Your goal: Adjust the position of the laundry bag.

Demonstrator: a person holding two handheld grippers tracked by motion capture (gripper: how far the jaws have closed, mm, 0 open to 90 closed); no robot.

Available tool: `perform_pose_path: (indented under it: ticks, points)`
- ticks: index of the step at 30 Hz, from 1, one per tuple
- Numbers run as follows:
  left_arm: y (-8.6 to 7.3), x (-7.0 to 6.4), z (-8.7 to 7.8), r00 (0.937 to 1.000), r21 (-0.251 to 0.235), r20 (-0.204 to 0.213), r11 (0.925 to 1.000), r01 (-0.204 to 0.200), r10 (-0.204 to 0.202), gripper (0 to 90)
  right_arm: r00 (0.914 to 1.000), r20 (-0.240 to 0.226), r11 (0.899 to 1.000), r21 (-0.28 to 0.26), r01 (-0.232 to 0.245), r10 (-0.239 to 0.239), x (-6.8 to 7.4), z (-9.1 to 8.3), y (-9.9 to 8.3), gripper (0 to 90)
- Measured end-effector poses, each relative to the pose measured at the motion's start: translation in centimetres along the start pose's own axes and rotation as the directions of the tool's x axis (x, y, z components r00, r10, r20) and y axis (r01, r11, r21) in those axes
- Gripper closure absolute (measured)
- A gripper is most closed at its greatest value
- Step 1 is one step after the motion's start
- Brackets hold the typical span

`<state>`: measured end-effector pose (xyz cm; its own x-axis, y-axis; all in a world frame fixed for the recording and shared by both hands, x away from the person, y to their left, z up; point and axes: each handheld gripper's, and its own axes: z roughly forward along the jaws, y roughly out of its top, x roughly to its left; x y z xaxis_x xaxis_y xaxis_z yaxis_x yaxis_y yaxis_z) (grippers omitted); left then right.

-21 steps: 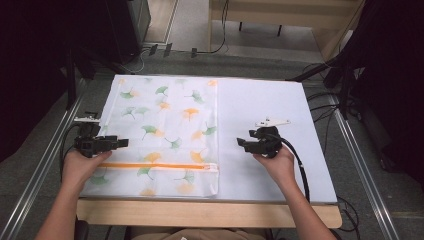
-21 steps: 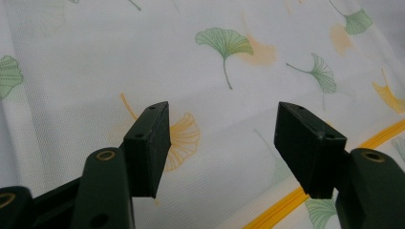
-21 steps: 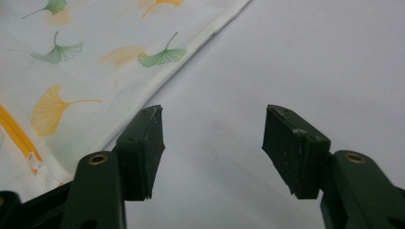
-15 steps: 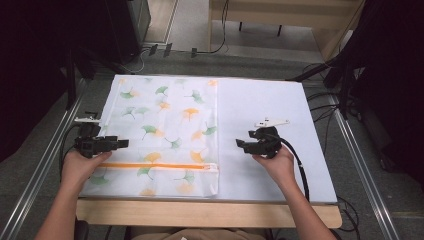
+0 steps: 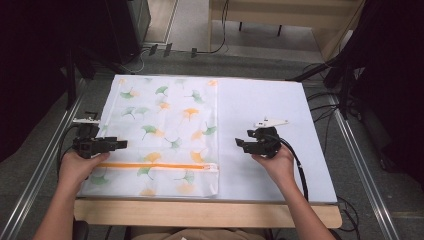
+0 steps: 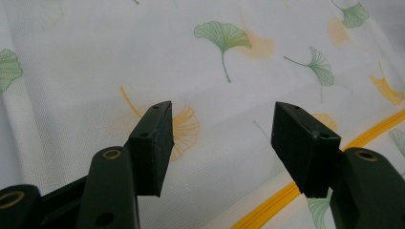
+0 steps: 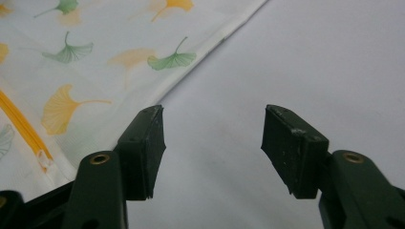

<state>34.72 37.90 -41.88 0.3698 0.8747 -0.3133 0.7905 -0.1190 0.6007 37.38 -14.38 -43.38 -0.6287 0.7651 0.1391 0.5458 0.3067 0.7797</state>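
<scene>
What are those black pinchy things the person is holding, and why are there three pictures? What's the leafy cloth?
A person sits at a table covered with a white sheet and holds one pinching tool in each hand. Each tool has two black jaws that open and shut like a crab claw.

The high view comes from a camera above, looking down. There you see the left tool and the right tool. The other two pictures come from small cameras riding on the tools, looking out between the jaws.

The leafy cloth is a white mesh bag printed with green and orange leaves, lying flat, with an orange zipper across it. The left tool is over the bag; the right tool is over the bare sheet beside it. Both tools are open and hold nothing.
</scene>
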Motion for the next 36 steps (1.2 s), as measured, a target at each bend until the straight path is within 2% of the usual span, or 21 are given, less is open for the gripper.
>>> perform_pose_path:
  ticks: [3, 8, 16, 21, 27, 33, 35, 36]
  points:
    - [0.16, 0.01, -0.1, 0.9996, 0.015, 0.007, 0.9995, 0.028, -0.028, 39.8, 0.9999, -0.01, 1.0, -0.008, -0.011, 0.011, -0.16, -0.15, 0.08, 44.5]
    - [0.27, -0.37, -0.09, 0.9997, 0.014, 0.021, 0.9999, 0.01, -0.01, 39.8, 0.9995, -0.017, 1.0, 0.009, -0.026, 0.026, -0.25, 0.0, 0.03, 44.8]
    - [0.22, -0.31, -0.03, 0.9999, 0.014, 0.011, 0.9999, -0.006, 0.005, 36.0, 0.9995, -0.02, 1.0, 0.018, -0.025, 0.025, -0.29, 0.09, -0.01, 45.1]
    - [0.22, -0.28, 0.05, 1.0, 0.008, 0.003, 0.9999, -0.008, 0.008, 35.8, 0.9995, -0.023, 1.0, 0.013, -0.021, 0.022, -0.34, 0.02, 0.02, 46.0]
    - [0.18, -0.41, 0.13, 0.9998, 0.007, -0.004, 0.9998, -0.021, 0.021, 35.9, 0.9995, -0.021, 0.999, 0.032, -0.022, 0.023, -0.4, 0.17, -0.03, 44.4]
    - [0.15, -0.47, 0.13, 0.9998, 0.016, 0.001, 0.9996, -0.022, 0.022, 38.3, 0.9995, -0.02, 0.999, 0.032, -0.023, 0.024, -0.43, 0.18, -0.03, 44.5]
    - [0.12, -0.5, 0.09, 0.9997, 0.011, -0.001, 0.9997, -0.024, 0.024, 40.2, 0.9994, -0.019, 0.999, 0.035, -0.028, 0.029, -0.42, 0.16, -0.03, 44.7]
    - [0.06, -0.55, 0.0, 0.9996, -0.007, 0.004, 0.9996, -0.028, 0.028, 41.4, 0.9995, -0.019, 0.999, 0.035, -0.026, 0.027, -0.42, 0.16, -0.04, 44.7]
